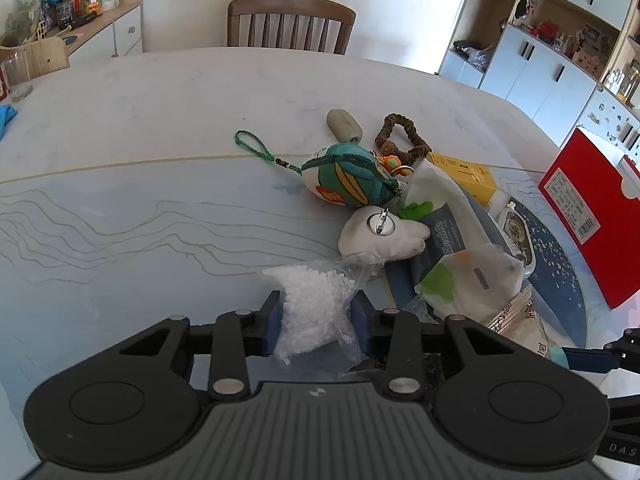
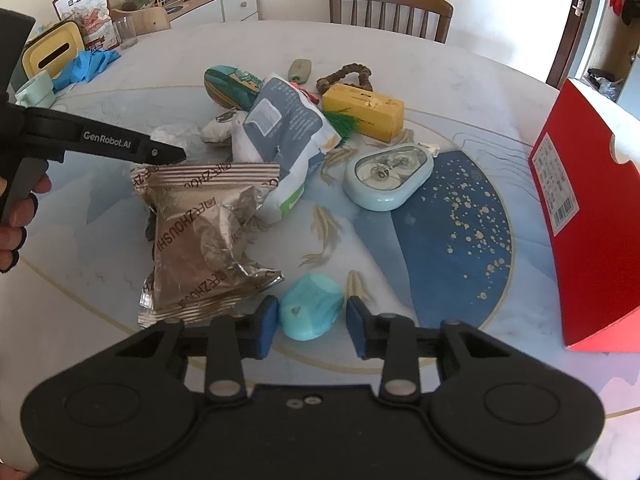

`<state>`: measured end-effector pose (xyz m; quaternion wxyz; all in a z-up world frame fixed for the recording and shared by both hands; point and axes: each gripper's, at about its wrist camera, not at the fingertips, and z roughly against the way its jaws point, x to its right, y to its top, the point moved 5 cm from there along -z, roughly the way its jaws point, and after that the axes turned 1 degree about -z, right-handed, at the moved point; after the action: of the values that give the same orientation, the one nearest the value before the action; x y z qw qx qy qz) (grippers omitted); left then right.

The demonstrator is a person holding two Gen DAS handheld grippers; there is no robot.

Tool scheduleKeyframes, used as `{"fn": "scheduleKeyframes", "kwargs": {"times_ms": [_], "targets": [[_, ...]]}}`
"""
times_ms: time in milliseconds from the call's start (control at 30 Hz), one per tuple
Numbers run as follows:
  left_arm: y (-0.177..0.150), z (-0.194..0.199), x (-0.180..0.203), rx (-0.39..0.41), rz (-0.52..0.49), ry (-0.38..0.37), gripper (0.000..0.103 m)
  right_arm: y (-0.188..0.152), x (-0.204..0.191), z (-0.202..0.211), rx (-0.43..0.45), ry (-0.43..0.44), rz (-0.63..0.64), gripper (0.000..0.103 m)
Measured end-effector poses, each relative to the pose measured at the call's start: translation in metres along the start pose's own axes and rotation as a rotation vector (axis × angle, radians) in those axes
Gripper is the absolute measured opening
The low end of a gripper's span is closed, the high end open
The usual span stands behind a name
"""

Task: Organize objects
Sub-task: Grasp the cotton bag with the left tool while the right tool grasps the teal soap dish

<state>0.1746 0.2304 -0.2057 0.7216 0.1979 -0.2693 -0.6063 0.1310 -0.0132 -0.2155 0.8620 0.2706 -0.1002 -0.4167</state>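
Note:
A clear bag of white granules (image 1: 312, 300) lies at the near side of the table, and my left gripper (image 1: 318, 320) is shut on it, blue pads pressing both sides. In the right wrist view a turquoise soap-like block (image 2: 310, 310) lies on the patterned mat (image 2: 452, 240). My right gripper (image 2: 312, 320) has its pads against the block's two sides. The left gripper's black body (image 2: 108, 146) and a person's hand (image 2: 12, 216) show at that view's left edge.
A pile lies mid-table: gold foil packet (image 2: 200, 232), grey-white pouch (image 2: 284, 136), light-blue case (image 2: 390, 174), yellow box (image 2: 362, 110), fabric fish toy (image 1: 346, 178), white plush (image 1: 380, 236), bead bracelet (image 1: 404, 136). A red box (image 2: 592, 208) stands at the right. A chair (image 1: 292, 24) is behind.

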Motion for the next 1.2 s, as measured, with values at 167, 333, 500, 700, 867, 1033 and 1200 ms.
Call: {"fn": "scheduleKeyframes", "kwargs": {"times_ms": [167, 333, 500, 700, 867, 1033, 1200], "targets": [[0.0, 0.003, 0.0, -0.005, -0.007, 0.003, 0.033, -0.001, 0.004, 0.004, 0.016, -0.014, -0.02, 0.033], [0.006, 0.018, -0.003, 0.012, 0.004, 0.016, 0.032, -0.001, 0.011, 0.016, 0.033, -0.031, -0.058, 0.033], [0.019, 0.043, 0.006, 0.045, -0.005, -0.01, 0.032, 0.003, 0.016, 0.036, 0.057, -0.037, -0.076, 0.033], [0.036, 0.072, 0.033, 0.081, -0.029, -0.064, 0.032, 0.011, 0.03, 0.064, 0.084, -0.041, -0.095, 0.033], [0.047, 0.089, 0.064, 0.097, -0.06, -0.091, 0.032, 0.023, 0.051, 0.095, 0.131, -0.035, -0.095, 0.033], [0.058, 0.097, 0.107, 0.096, -0.086, -0.116, 0.032, 0.034, 0.082, 0.122, 0.171, -0.02, -0.104, 0.033], [0.07, 0.097, 0.154, 0.097, -0.103, -0.142, 0.032, 0.041, 0.118, 0.141, 0.202, -0.013, -0.09, 0.033]]}}
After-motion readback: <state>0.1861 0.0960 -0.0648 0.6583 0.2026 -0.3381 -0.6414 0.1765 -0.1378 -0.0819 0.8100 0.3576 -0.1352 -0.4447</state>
